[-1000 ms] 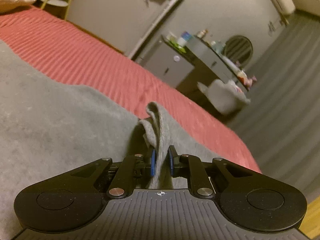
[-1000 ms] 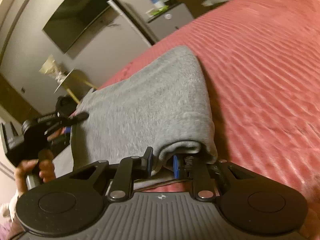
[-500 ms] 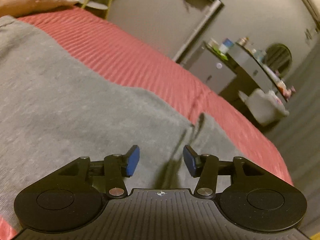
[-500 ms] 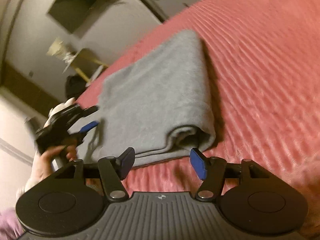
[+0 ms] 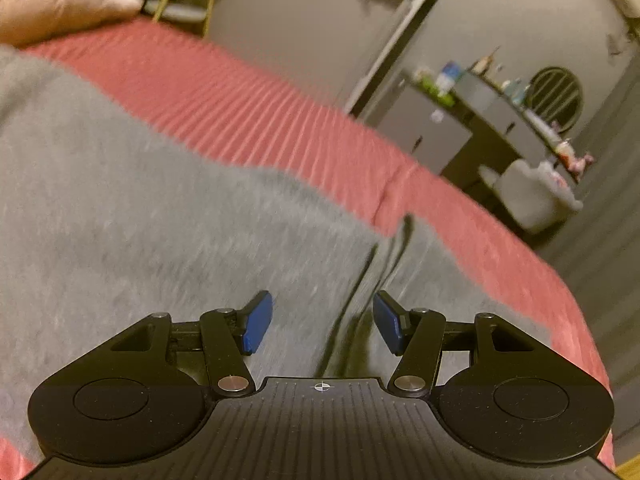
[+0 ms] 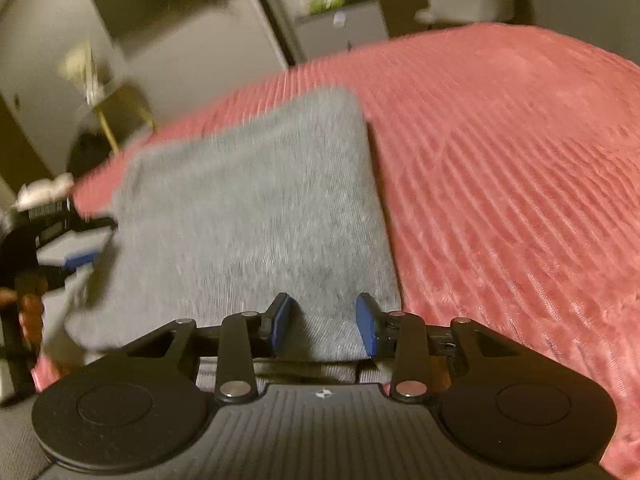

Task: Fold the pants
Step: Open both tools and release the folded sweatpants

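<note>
Grey pants point(image 5: 168, 216) lie folded on a red ribbed bedspread point(image 5: 256, 108). My left gripper point(image 5: 323, 320) hovers low over the cloth with its jaws opening. A crease in the pants runs under the gap, and nothing is pinched between the blue pads point(image 5: 258, 322). In the right wrist view the folded pants point(image 6: 256, 216) form a neat rectangle. My right gripper point(image 6: 323, 322) sits at their near edge, its jaws closing, with grey cloth in the gap but the pads clear of it. The left gripper point(image 6: 80, 258) shows at the pants' far left corner, held by a hand point(image 6: 28, 304).
A pale pillow point(image 5: 60, 0) rests at the head of the bed. Beyond the bed's edge stand a grey cabinet point(image 5: 432, 140) with bottles on it, a white bag point(image 5: 528, 196), a gold side table point(image 6: 120, 108) and a dark wall screen point(image 6: 160, 0).
Both grippers let go of the pants' folded edge and opened. The right one then narrowed again and moved in over the near edge; the left tilted over the flat cloth.
</note>
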The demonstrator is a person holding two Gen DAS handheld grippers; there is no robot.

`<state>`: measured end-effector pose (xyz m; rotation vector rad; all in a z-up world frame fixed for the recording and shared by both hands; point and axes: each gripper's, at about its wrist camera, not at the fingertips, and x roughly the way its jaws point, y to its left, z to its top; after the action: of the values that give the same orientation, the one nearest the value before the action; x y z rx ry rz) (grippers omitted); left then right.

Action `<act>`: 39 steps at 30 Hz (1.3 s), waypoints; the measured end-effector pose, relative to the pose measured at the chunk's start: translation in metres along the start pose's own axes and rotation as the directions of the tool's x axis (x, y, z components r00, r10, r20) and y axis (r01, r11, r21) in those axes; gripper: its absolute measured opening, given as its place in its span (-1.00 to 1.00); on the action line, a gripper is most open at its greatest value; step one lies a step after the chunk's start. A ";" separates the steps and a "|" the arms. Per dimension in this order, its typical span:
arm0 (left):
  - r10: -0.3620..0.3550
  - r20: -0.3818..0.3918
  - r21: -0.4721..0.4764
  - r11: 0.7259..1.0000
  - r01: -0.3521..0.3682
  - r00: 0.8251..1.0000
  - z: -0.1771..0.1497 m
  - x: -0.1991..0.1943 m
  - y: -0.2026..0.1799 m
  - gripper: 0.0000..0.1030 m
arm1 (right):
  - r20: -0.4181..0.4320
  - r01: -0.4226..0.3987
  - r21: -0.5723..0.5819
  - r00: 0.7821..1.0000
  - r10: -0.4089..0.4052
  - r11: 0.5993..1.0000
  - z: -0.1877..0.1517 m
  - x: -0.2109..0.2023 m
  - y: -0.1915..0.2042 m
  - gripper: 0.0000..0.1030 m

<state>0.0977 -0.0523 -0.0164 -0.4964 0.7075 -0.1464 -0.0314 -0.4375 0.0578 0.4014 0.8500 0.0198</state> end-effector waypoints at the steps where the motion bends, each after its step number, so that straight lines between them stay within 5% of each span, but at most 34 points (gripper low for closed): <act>1: -0.008 0.018 0.032 0.999 0.008 1.000 0.003 0.000 -0.007 0.33 | -0.007 0.002 -0.011 1.000 -0.002 1.000 0.002 0.000 0.003 -0.31; 5: 0.022 -0.006 0.112 0.994 -0.021 1.000 0.012 0.020 -0.029 0.52 | 0.005 -0.011 -0.008 1.000 0.011 1.000 0.000 0.000 0.000 -0.21; 10: 0.025 -0.041 0.042 0.999 -0.024 0.999 0.017 0.041 -0.023 0.56 | 0.020 -0.046 0.051 0.999 0.045 0.998 -0.001 0.000 -0.010 -0.15; 20: -0.032 -0.041 0.028 0.999 0.033 0.999 0.015 0.044 -0.021 0.62 | 0.031 -0.044 -0.073 0.998 0.046 0.996 -0.005 0.010 0.013 0.50; 28: -0.026 -0.034 0.062 0.998 0.028 0.999 0.011 0.042 -0.022 0.56 | 0.051 -0.027 -0.054 0.998 0.030 0.998 -0.002 0.008 0.012 0.51; 31: -0.023 -0.034 0.072 0.997 0.026 0.999 0.010 0.041 -0.023 0.52 | 0.051 0.004 -0.023 0.999 -0.003 1.000 -0.001 0.009 0.005 0.29; 39: -0.046 -0.045 0.077 0.996 0.049 0.998 0.009 0.041 -0.026 0.19 | 0.029 0.055 -0.048 0.998 -0.054 0.997 0.002 0.016 0.005 0.31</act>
<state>0.1356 -0.0832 -0.0216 -0.4365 0.7297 -0.2289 -0.0185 -0.4302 0.0487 0.3317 0.8315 -0.0153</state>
